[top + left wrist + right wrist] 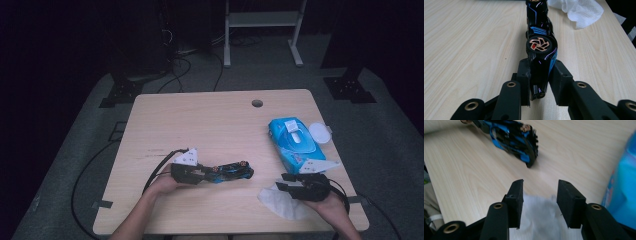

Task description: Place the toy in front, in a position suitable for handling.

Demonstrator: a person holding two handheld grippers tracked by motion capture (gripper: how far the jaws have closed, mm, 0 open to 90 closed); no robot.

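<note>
The black-and-blue toy car (231, 171) lies near the front edge of the wooden table (210, 120), a little left of its middle. It is tipped onto its side, with an orange-spoked wheel (539, 44) facing up in the left gripper view. Its long axis runs roughly across the table, left to right, and in line with the left gripper (192, 172), which pinches one end of the car between its two black pads (524, 80). The other end points toward the right gripper (285, 182).

The white wet wipe (282, 200) lies crumpled flat on the table by the front right corner, partly under the right gripper. In the right gripper view the jaws stand spread above the wipe (536, 220) with nothing between them; whether their tips touch the cloth is hard to tell from this angle. From that gripper the free end of the car (524, 142) lies ahead and slightly to the left, well within reach, with bare table between.

The next move likely turns on this: the wipe is directly beneath the right gripper, the car a short way beyond it toward the left hand (162, 185). The right gripper is the nearer to the wipe and would carry it to the car along the car's length.

Behind the right gripper sits the blue wet-wipe pack (295, 142), its white lid (320, 132) flipped open.
</note>
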